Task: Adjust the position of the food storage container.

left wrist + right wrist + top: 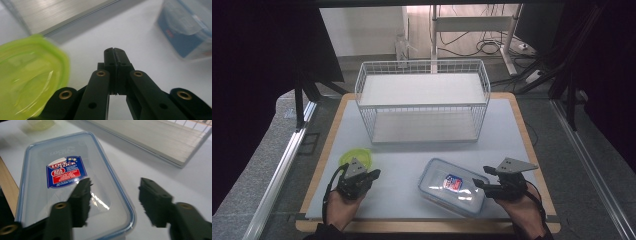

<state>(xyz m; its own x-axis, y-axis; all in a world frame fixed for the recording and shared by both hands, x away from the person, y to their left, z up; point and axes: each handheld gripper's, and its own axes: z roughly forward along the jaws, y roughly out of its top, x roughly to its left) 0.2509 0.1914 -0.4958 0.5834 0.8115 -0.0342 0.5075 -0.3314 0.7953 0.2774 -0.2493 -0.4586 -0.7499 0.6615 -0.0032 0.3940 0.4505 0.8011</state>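
A clear rectangular food box point(452, 187) with a blue-rimmed lid and a red-and-blue label lies on the white mat at front centre. My right gripper point(480, 176) is open at the box's right end. In the right gripper view, one jaw hovers over the lid point(62, 182) and the other stands beyond the rim, with the right gripper point(115, 187) straddling that edge. A lime-green round container point(357, 157) sits at front left. My left gripper point(376, 174) is shut and empty just to its right. In the left gripper view, the green container point(27, 75) lies left of the left gripper point(114, 50).
A white wire two-level rack point(422, 100) stands at the middle back of the mat point(402, 160). Its lower shelf point(155, 137) runs just beyond the box. The wooden table edge point(427, 226) lies in front of my hands. Cables and a stand are on the floor behind.
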